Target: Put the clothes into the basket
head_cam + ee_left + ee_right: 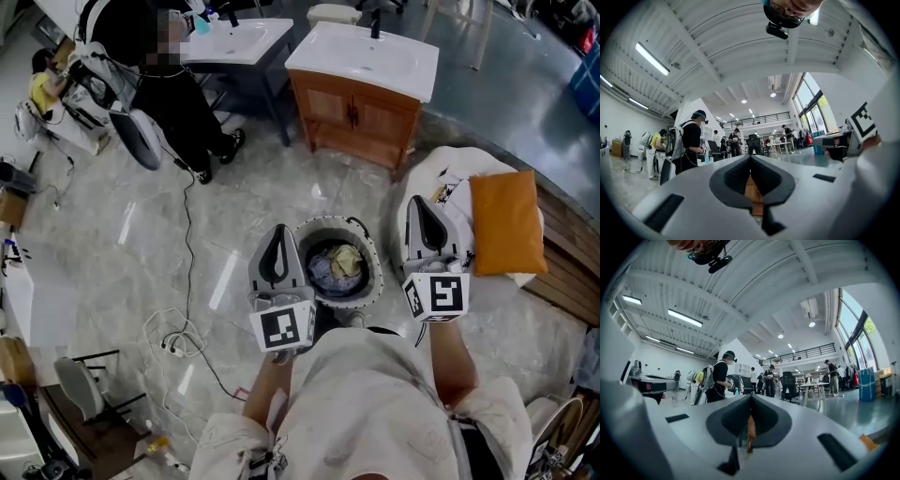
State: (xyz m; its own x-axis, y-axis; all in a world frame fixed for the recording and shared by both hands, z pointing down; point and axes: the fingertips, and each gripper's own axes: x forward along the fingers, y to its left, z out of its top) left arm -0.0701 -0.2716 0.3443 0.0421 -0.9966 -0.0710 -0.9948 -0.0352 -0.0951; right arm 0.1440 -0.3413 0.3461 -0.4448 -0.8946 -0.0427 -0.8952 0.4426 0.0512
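Round grey basket (371, 251) of crumpled clothes (337, 265) sat below, between left claw (280, 232) and right claw (420, 204) (left looked nearer). Both claws were closed, empty.

The basket (376, 262) stands on the floor (234, 216), and the clothes (335, 265) lie inside it. The left gripper (279, 231) hangs above the floor just left of the basket, the right gripper (420, 201) just right of it, both pointing away from the wearer. Behind the basket stands a cabinet (361, 112) with a sink on top. Farther behind and to the left is a second washstand (239, 42), with a person (164, 89) beside it. Right of the basket a cushion (506, 222) lies on a cloth (445, 173). Cables (178, 342) trail over the floor left of the basket, on its near side.
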